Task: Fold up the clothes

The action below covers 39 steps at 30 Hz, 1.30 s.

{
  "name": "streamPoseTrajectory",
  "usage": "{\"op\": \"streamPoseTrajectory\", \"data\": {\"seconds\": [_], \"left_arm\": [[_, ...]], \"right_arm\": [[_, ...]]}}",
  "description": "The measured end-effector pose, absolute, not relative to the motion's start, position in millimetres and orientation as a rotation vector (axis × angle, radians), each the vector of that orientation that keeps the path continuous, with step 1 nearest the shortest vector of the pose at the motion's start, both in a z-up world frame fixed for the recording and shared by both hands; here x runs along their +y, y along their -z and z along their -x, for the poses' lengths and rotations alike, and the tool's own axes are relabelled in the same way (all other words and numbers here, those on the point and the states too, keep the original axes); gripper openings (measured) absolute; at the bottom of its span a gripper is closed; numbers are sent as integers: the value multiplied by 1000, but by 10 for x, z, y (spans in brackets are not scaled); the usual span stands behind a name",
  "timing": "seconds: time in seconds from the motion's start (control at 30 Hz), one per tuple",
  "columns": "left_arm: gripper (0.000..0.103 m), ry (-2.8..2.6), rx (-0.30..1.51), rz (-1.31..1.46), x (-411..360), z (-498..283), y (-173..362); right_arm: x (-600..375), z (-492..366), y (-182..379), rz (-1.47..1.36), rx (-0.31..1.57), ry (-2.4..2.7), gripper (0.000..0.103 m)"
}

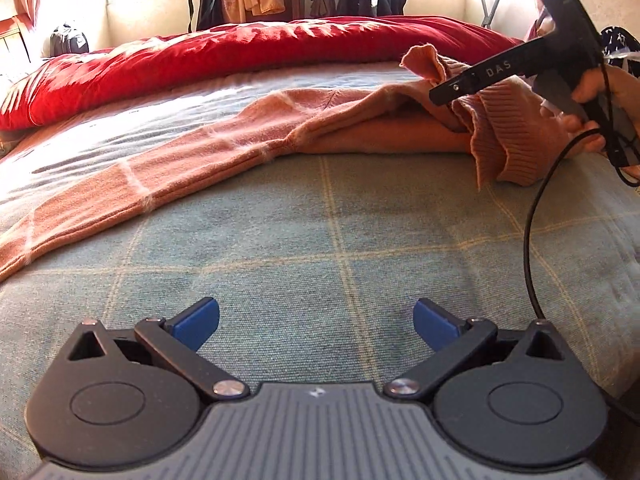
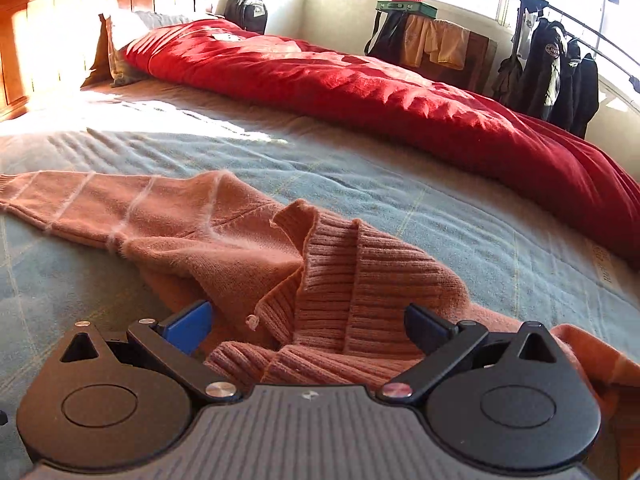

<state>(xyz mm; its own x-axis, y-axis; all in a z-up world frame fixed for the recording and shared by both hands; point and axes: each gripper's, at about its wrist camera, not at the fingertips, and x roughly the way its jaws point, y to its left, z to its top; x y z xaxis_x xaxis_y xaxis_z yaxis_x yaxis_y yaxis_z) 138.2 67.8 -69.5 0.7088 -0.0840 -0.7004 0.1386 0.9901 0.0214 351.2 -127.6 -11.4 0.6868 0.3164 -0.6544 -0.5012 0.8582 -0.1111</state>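
Sweater (image 2: 224, 240) lies rumpled on the blue checked blanket (image 1: 320, 240), one sleeve (image 1: 132, 184) stretched out flat, the ribbed hem (image 2: 360, 280) bunched up near the right gripper (image 2: 308, 328). Its blue pads are apart, straddling that ribbing without pinching it. The left gripper (image 1: 316, 324) hovers over bare blanket, fingers apart too, holding nothing. This fuzzy knit looks soft, light and floppy; it'll likely sag and stretch when lifted. The thicker ribbed edge or the sleeve cuff seem the firmest grips. A red duvet (image 2: 360, 92) is heaped beyond.
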Motion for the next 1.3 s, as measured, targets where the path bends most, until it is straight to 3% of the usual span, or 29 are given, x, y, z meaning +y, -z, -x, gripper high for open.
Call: {"op": "streamPoseTrajectory", "data": {"seconds": [0.2, 0.6, 0.93, 1.3], "left_arm": [[102, 142, 756, -88, 555, -1263, 602], [102, 132, 748, -92, 599, -1030, 501], [102, 151, 765, -111, 575, -1087, 578], [102, 232, 751, -177, 190, -1237, 540]], "right_arm": [[-1251, -3003, 75, 421, 611, -374, 103], [-721, -3001, 646, 712, 606, -137, 103], [-1767, -2623, 163, 591, 599, -1, 103], [-2541, -2356, 66, 372, 628, 36, 103]]}}
